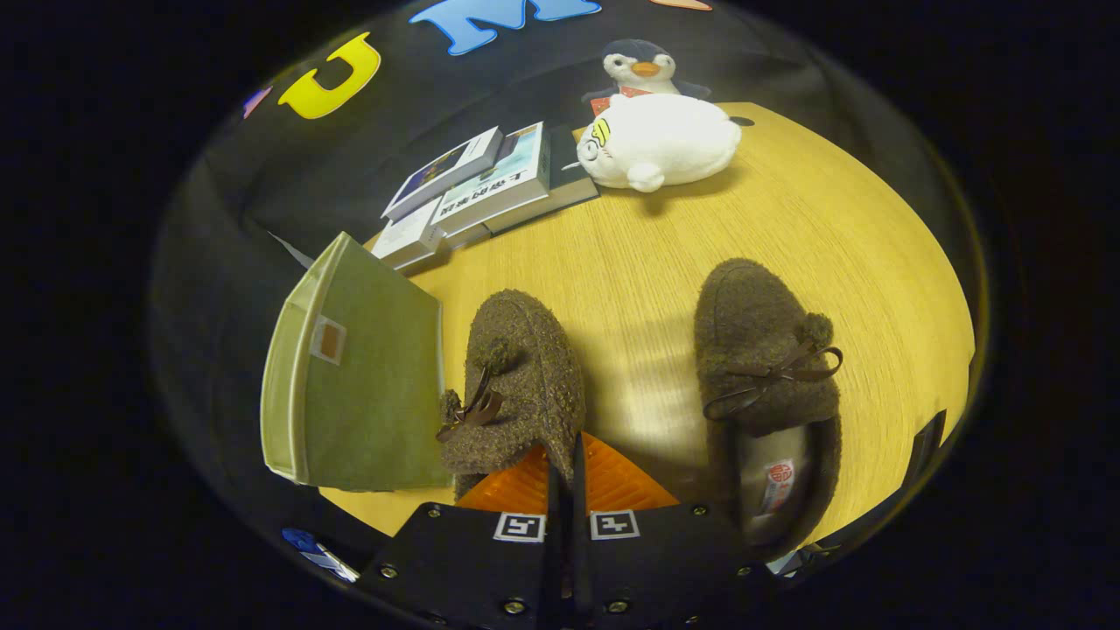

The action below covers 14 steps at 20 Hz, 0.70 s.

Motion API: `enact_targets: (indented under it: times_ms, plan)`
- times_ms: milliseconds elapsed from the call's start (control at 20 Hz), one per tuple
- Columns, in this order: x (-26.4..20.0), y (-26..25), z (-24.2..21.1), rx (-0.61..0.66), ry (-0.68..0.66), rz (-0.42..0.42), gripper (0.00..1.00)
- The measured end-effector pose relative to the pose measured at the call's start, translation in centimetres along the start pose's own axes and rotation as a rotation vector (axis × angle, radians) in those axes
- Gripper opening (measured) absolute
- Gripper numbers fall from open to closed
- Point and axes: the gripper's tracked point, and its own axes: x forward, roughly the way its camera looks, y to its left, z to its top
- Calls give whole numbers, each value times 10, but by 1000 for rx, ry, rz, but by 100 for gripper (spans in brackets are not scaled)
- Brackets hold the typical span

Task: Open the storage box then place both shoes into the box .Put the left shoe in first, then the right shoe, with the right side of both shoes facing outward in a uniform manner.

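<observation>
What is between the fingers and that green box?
The gripper has its fingers together, just behind one brown shoe. The green storage box sits right beside that shoe. Nothing visible blocks the way, though its lid looks shut.

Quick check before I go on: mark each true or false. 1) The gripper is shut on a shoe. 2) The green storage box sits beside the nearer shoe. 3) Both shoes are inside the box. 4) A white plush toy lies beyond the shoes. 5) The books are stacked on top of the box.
1) True: the gripper pinches the edge of the nearer shoe.
2) True: the storage box.
3) False: that shoe and the other shoe lie on the table.
4) True: the plush toy.
5) False: the books lie on the table behind the box.
</observation>
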Motion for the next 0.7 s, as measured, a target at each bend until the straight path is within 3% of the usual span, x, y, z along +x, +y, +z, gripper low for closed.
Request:
enact_targets:
  times_ms: [700]
  plan:
    - [-58,117,66,-75,-117,122,5]
